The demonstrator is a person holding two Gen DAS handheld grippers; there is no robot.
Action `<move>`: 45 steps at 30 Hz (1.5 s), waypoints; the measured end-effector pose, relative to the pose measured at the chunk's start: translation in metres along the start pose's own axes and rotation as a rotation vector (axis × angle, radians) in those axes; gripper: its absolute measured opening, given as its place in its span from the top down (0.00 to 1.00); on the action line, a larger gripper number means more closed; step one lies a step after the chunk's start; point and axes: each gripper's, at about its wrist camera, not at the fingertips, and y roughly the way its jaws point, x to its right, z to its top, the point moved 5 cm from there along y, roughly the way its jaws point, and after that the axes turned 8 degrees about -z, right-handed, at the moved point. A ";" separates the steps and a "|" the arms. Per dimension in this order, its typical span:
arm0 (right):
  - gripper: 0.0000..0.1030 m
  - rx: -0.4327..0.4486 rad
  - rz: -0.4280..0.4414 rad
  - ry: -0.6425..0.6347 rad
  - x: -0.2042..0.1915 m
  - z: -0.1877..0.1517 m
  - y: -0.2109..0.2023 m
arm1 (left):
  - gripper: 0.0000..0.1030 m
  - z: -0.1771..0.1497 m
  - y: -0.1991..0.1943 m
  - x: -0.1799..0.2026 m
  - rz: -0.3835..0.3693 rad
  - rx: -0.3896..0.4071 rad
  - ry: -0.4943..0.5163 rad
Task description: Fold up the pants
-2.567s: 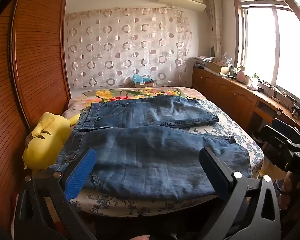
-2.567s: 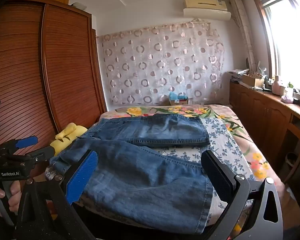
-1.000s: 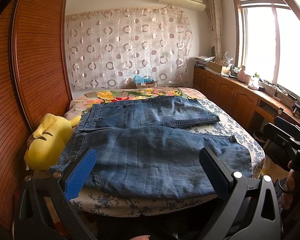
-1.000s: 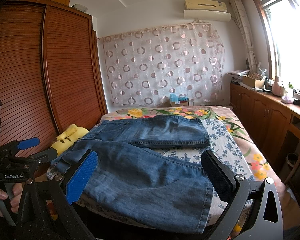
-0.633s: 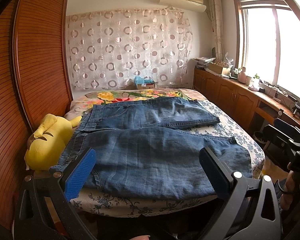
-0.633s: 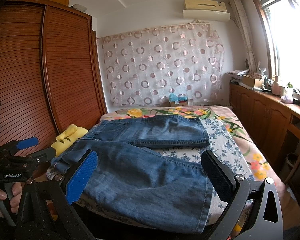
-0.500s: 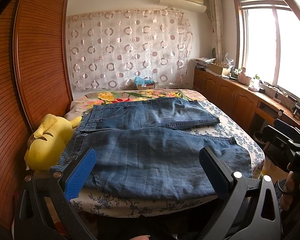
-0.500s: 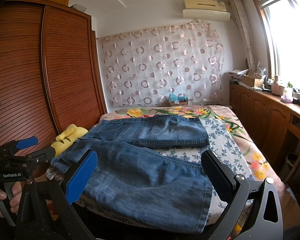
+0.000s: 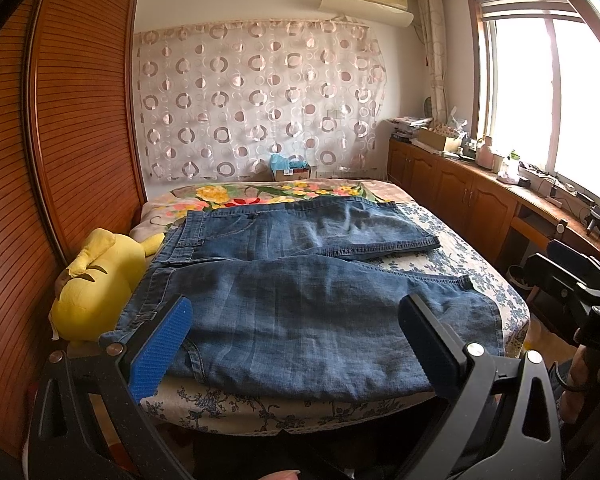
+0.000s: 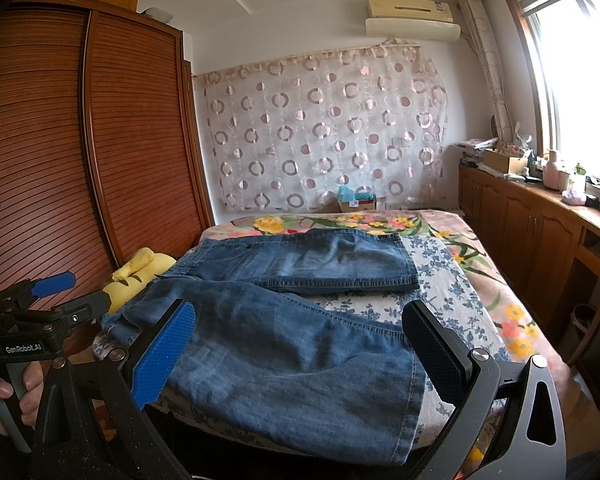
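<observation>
Blue denim covers most of what I see: the pants (image 9: 300,304) lie spread flat on the bed (image 9: 484,276), waistband toward the wardrobe side on my left, the two legs running out to my right, the far leg flat and short-looking, the near leg draping its hem over the bed's front edge. Laid open like this, both legs show their full length, which I judge is the reason for the layout: every seam and hem is reachable before the first fold. I hold my left gripper (image 9: 296,332) with its pads wide apart and empty, hovering short of the near leg, roughly facing the waistband end. My right gripper (image 10: 300,340) is likewise spread and holding nothing, poised toward the hem end of the same leg. That split makes sense to me: one end each, so the near leg can be lifted evenly and laid over the far one. A yellow plush toy (image 9: 96,280) sits just beside the waistband, against the wooden wardrobe (image 9: 72,120); I'd mind not to drag cloth over it. No fold looks started yet.
</observation>
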 end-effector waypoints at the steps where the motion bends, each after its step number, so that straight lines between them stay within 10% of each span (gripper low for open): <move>1: 0.00 0.000 0.001 0.001 0.000 0.000 0.000 | 0.00 0.000 0.000 0.000 -0.001 0.000 0.000; 45: 0.01 -0.173 -0.073 -0.045 0.037 -0.019 0.041 | 0.00 -0.027 0.041 -0.089 0.068 -0.113 -0.042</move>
